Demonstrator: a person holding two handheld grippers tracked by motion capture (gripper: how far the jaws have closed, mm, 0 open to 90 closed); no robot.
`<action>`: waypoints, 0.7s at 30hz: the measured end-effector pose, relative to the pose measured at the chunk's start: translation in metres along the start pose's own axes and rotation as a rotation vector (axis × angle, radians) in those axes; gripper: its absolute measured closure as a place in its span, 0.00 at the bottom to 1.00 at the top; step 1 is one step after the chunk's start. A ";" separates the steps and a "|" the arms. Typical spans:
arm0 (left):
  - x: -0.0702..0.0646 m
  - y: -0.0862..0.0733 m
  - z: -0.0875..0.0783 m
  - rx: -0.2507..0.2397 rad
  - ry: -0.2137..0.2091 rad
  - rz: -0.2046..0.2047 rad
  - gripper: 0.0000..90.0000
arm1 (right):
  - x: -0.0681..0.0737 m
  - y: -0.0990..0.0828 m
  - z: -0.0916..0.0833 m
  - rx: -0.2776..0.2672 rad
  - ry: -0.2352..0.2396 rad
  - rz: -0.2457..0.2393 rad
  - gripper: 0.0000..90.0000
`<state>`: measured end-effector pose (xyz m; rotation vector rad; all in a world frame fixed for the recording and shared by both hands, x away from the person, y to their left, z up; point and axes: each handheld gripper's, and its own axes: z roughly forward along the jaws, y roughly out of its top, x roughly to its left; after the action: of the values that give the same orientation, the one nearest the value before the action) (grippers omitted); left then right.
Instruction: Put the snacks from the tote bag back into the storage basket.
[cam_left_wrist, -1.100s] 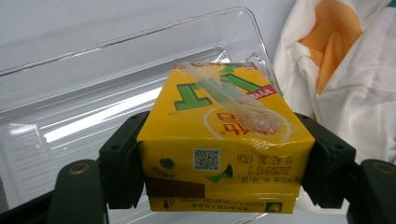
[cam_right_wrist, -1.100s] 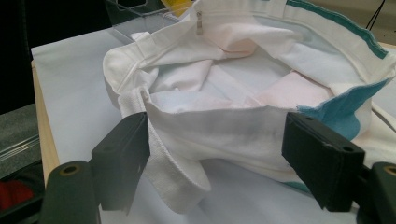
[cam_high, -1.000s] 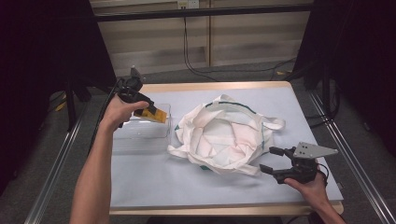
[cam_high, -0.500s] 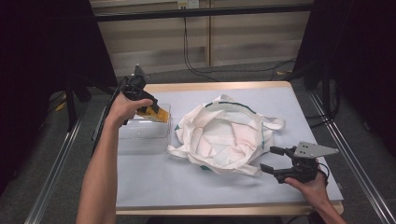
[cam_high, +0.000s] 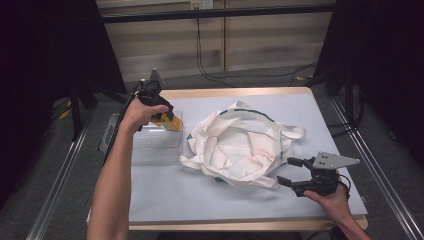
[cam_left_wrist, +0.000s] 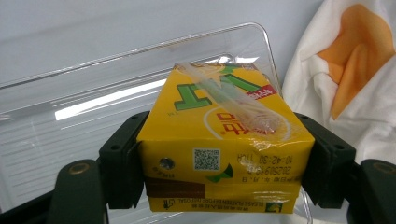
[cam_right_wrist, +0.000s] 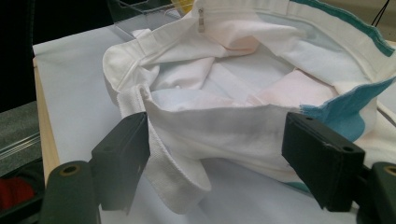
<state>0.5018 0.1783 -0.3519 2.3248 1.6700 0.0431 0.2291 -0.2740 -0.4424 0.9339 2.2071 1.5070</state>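
— Carton (cam_left_wrist: 219, 140) of lemon tea, yellow, is seen clamped between the two black pads of the left hand-held gripper (cam_high: 165, 118); where is it held?

— It is held over the clear plastic bin (cam_high: 150, 145) that sits by the left edge of the tabletop (cam_high: 165, 195), near the far-left corner. In the left gripper view the carton is gripped on its two narrow sides, its printed end with the code square turned to the camera, and a wrapped straw is seen taped across its broad face. The bin's transparent wall (cam_left_wrist: 116, 79) is seen behind and below it.

— And the other hand?

— The right hand-held gripper (cam_high: 295, 172) is kept low near the near-right corner of the tabletop, its jaws standing apart. The near rim of the white cloth bag (cam_high: 245, 145) is seen between the pads (cam_right_wrist: 126, 154) in the right gripper view, though the cloth is not pinched; a gap is left at the right pad.

— How is the bag laid out?

— It is spread in the middle of the tabletop, mouth open upward, crumpled, with teal trim (cam_right_wrist: 341, 14) along its rim and an orange patch (cam_left_wrist: 359, 42) on the side facing the bin. The bag is just beside the bin.
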 end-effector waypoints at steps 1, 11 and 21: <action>0.001 0.000 0.001 -0.001 -0.001 -0.003 0.31 | 0.000 0.000 0.000 0.000 0.001 0.000 0.26; 0.005 0.001 0.011 -0.023 -0.014 0.000 0.31 | 0.000 0.000 0.002 0.006 0.008 0.000 0.26; 0.003 0.004 0.019 -0.050 -0.012 0.015 0.30 | 0.001 -0.001 0.003 0.013 0.011 0.003 0.26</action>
<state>0.5097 0.1757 -0.3700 2.2963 1.6277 0.0725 0.2295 -0.2713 -0.4442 0.9353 2.2270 1.5041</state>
